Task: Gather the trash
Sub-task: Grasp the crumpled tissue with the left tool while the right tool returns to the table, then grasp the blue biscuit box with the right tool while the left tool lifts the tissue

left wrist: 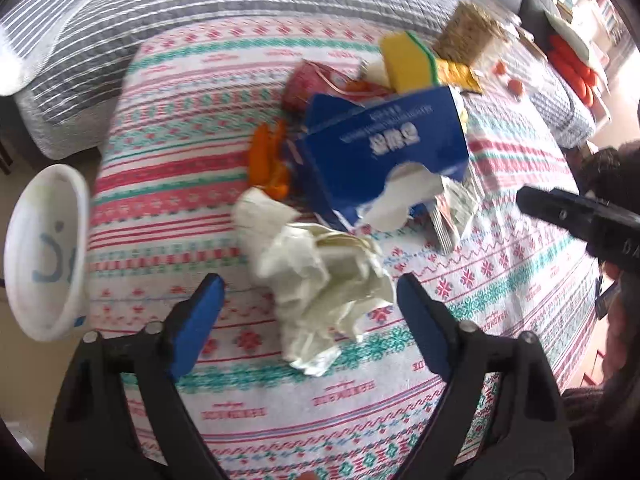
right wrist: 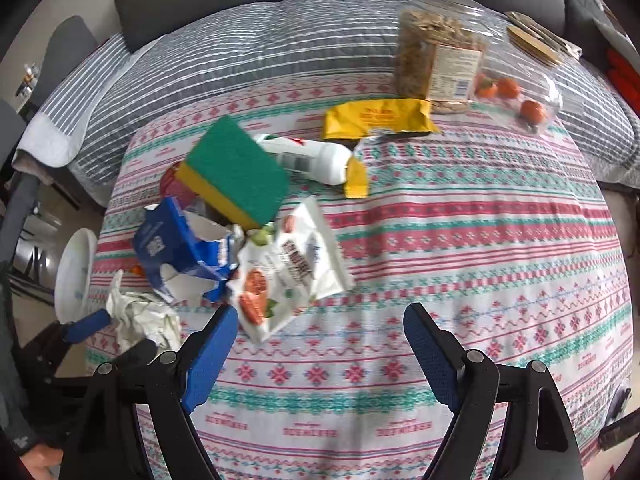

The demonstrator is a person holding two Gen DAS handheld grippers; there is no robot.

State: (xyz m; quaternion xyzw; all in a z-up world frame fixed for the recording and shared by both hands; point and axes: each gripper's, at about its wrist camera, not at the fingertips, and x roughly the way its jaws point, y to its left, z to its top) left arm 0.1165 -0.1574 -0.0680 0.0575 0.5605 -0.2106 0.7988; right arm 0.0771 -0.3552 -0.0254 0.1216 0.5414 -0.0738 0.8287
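Left gripper (left wrist: 310,312): jaws spread wide, nothing held, straddling crumpled tissue paper (left wrist: 320,280) on patterned tablecloth (left wrist: 500,272). Beyond tissue: torn blue carton (left wrist: 384,148), orange peel (left wrist: 270,160). Off left finger: white bin (left wrist: 48,252) past table edge. Right gripper (right wrist: 320,346): wide open, empty, snack pouch (right wrist: 288,268) just ahead-left. Step in hand, apparently: approach to tissue. Next: lower, close, carry leftward to bin.

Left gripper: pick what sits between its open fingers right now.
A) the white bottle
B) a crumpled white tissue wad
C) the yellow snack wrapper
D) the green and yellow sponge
B: in the left wrist view the left gripper is spread open around the crumpled white tissue wad on the tablecloth, while the sponge lies farther back in the pile.
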